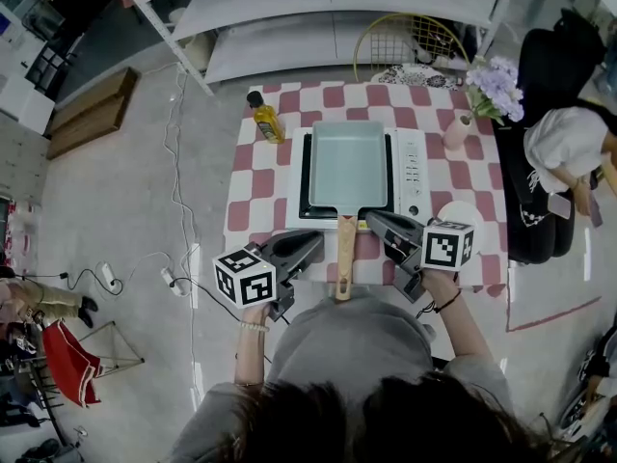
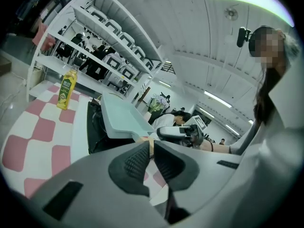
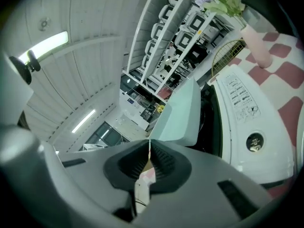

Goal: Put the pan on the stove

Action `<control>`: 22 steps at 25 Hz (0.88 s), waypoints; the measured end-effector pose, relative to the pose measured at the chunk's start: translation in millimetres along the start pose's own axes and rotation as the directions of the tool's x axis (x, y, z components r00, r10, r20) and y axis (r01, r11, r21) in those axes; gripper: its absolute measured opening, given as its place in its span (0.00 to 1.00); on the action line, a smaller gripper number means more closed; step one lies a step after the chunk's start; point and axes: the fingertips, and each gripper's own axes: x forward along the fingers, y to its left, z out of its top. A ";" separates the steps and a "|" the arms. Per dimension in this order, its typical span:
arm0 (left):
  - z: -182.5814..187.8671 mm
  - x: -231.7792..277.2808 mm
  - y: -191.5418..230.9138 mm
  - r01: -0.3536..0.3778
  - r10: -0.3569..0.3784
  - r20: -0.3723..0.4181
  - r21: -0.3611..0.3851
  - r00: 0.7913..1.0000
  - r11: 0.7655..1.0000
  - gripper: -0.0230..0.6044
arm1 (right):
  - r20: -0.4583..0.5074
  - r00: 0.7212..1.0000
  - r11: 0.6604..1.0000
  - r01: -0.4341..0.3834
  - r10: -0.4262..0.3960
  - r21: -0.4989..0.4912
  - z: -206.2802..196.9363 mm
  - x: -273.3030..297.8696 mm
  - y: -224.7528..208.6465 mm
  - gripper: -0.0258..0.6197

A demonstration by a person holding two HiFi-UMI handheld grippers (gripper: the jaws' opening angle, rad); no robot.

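— What's on your feed, biggest first?
— One white shelf unit (image 1: 337, 8) stands at the back. In front of it I have one surface (image 1: 255, 186) under a red-and-white checked cloth.
— And on it?
— One white stove (image 1: 413, 172) in the middle. The one pan (image 1: 347, 167), rectangular and pale green, sits on the stove's dark top. Its single wooden handle (image 1: 344, 258) sticks back toward me past the stove's front edge.
— Your tools?
— Two. My left hand-held gripper (image 1: 318, 241) is just left of the handle. My right hand-held gripper (image 1: 371, 219) is just right of it, close to where the handle meets the pan. Each carries one marker cube. From above, both sit beside the handle and neither grips it.
— Jaws?
— In each gripper's own view the two dark ribbed pads are pressed together with nothing between them. I see the pan beyond the tips.
— Anything smaller?
— One pink vase (image 1: 457, 131) with purple flowers stands near the stove's far right corner. One yellow bottle (image 1: 266, 122) with a dark cap stands near its far left corner. Both are upright on the cloth.
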 end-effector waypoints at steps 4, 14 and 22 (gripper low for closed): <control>2.0 -3.0 1.2 -0.025 0.024 0.016 0.027 1.000 0.999 0.10 | 0.016 1.000 0.998 -0.005 0.006 -0.056 1.8 -1.9 4.0 0.08; 14.3 -12.2 0.6 -0.072 0.063 0.087 0.115 0.994 0.991 0.09 | 0.067 0.998 0.979 0.030 -0.017 -0.200 9.9 -9.7 7.9 0.08; 21.6 -24.0 6.7 -0.136 0.116 0.147 0.135 0.982 0.981 0.09 | 0.123 0.992 0.953 0.056 -0.020 -0.296 19.4 -17.4 10.2 0.08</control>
